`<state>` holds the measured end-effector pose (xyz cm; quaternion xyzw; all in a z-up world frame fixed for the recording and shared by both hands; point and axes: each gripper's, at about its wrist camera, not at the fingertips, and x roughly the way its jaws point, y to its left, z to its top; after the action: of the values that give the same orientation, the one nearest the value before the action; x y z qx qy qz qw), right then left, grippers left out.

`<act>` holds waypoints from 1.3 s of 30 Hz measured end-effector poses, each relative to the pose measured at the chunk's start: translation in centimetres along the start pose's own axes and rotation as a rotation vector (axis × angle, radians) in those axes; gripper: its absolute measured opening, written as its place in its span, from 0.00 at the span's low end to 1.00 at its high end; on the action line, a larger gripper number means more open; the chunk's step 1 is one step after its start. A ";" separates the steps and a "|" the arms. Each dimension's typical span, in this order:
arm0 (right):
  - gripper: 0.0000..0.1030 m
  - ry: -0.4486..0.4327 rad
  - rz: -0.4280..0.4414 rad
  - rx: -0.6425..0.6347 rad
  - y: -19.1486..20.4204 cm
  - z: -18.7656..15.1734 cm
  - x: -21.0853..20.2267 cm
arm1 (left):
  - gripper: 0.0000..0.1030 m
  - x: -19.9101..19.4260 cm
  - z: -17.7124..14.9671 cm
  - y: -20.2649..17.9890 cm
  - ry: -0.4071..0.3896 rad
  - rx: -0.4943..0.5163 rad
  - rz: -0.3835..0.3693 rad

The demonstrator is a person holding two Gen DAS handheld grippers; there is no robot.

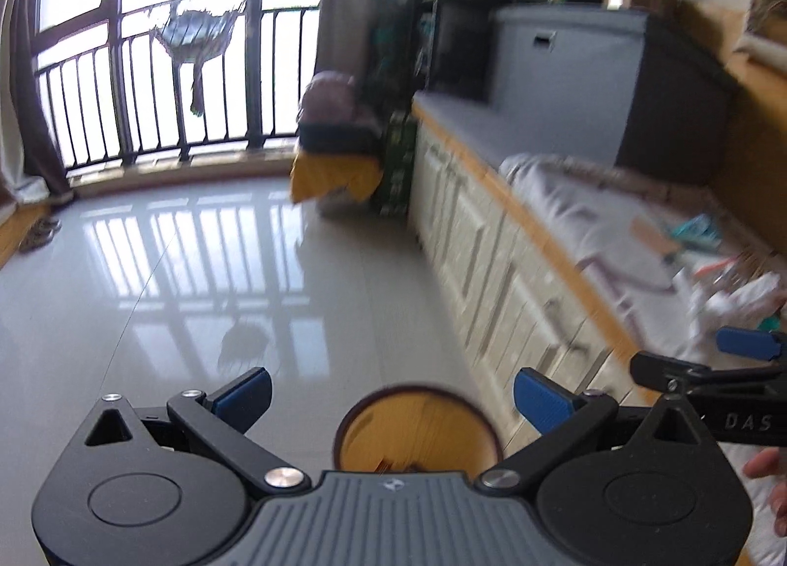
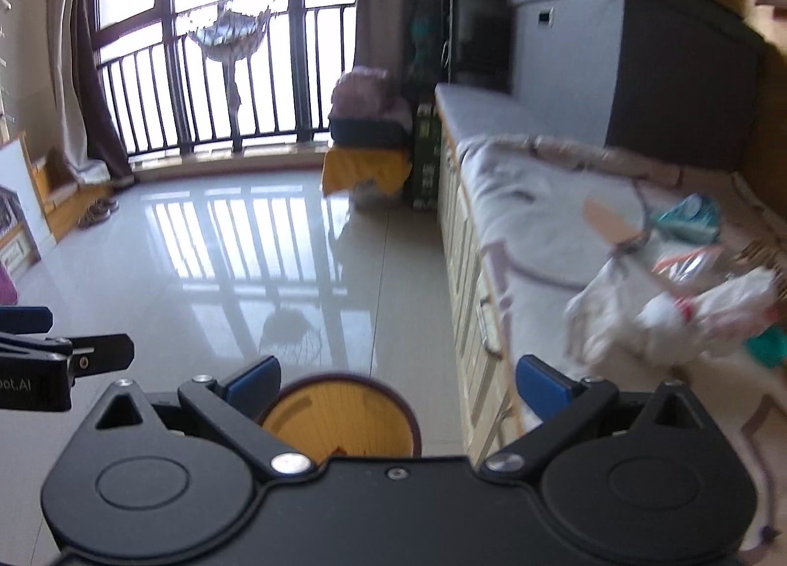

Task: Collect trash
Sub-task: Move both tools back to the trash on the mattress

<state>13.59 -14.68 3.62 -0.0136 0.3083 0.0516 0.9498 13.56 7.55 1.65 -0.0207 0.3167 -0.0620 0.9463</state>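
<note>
A round bin with a yellow-brown inside (image 1: 418, 428) stands on the floor just below my left gripper (image 1: 393, 393), which is open and empty. It also shows in the right wrist view (image 2: 339, 418) under my right gripper (image 2: 398, 384), open and empty as well. Trash lies on the grey padded bench: crumpled white paper or plastic (image 2: 688, 320), a clear wrapper with orange print (image 2: 688, 266), a teal packet (image 2: 688, 216) and a flat wooden stick (image 2: 610, 224). The same pile shows blurred in the left wrist view (image 1: 728, 300). The right gripper's finger (image 1: 747, 344) appears at the left view's right edge.
The bench (image 2: 516, 182) runs along the right over white cabinet fronts (image 2: 467, 270). A dark storage box (image 2: 639, 49) stands at its far end. A yellow-draped stand with a bag (image 2: 369, 157) sits by the window railing (image 2: 211, 88). Glossy tiled floor (image 2: 221, 270) spreads left.
</note>
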 end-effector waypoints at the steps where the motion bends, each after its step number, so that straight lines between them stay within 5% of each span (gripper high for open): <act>1: 1.00 -0.017 -0.002 0.005 -0.4 0.3 -0.6 | 1.00 -0.4 0.3 -0.5 -0.020 0.002 -0.010; 18: 1.00 -0.219 -0.167 0.074 -12.1 1.9 -8.1 | 1.00 -0.5 1.9 -13.5 -0.190 0.163 -0.212; 30: 1.00 -0.193 -0.299 0.140 -21.2 -0.7 -8.3 | 1.00 2.5 1.8 -22.5 -0.230 0.283 -0.424; 39: 1.00 -0.131 -0.350 0.188 -25.7 -3.8 -7.0 | 1.00 8.0 0.4 -26.7 -0.158 0.319 -0.698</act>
<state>8.52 -41.09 4.52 0.0252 0.2424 -0.1423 0.9594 17.37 -19.94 -0.75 0.0156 0.2033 -0.4268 0.8810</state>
